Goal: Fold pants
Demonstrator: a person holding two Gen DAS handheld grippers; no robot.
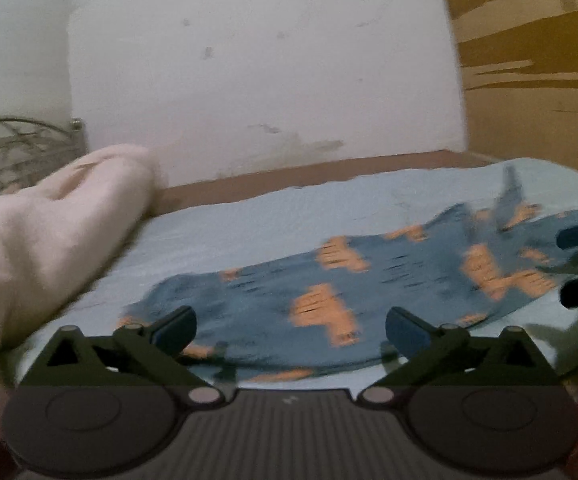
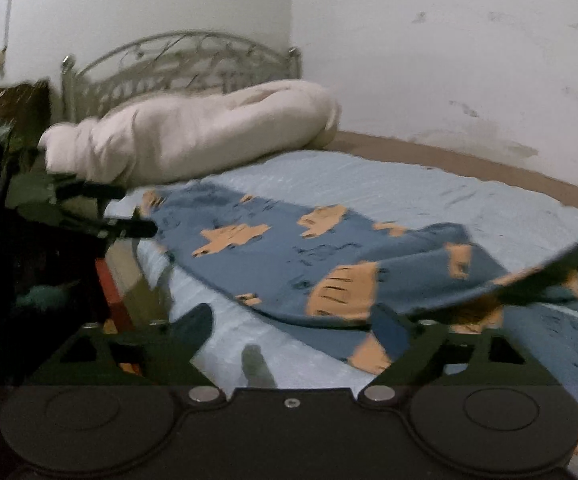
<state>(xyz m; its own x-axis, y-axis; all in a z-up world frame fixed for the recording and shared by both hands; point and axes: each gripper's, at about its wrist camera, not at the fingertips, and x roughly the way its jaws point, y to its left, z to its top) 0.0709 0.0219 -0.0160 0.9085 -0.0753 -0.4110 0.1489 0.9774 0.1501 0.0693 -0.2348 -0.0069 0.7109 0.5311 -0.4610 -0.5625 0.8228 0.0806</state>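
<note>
Setting: a bed [image 2: 369, 176] with a pale blue sheet, against a scuffed white wall [image 1: 269, 60].
Pants: blue pants [image 1: 329, 280] printed with orange shapes lie across the sheet, running between the two claws, near the front edge of the bed.
Left claw: the left gripper [image 1: 291, 326] is spread wide, the pants lying past its fingers; nothing is pinched.
Right claw: the right gripper [image 2: 293, 326] is also spread wide, empty, low over the near hem of the pants; its right finger overlaps the cloth in the picture, contact unclear.
Fold state: in the right wrist view one part of the pants lifts in a loose curl at the right side, so the cloth does not lie flat there.
Step in hand: likely the start of a fresh grasp on the cloth edges.
Doing it well: take both ends at matching points, pinch all layers together, lift low, and lay the fold down so the edges line up; smooth the curl first.
Materials: the pants look soft, thin and limp; the sheet looks faintly ribbed.
Other things: a bulky cream blanket [image 2: 193, 132] is rolled at the head of the bed, before a curved metal headboard [image 2: 181, 60].
Picture quality: both views are blurred.
</note>
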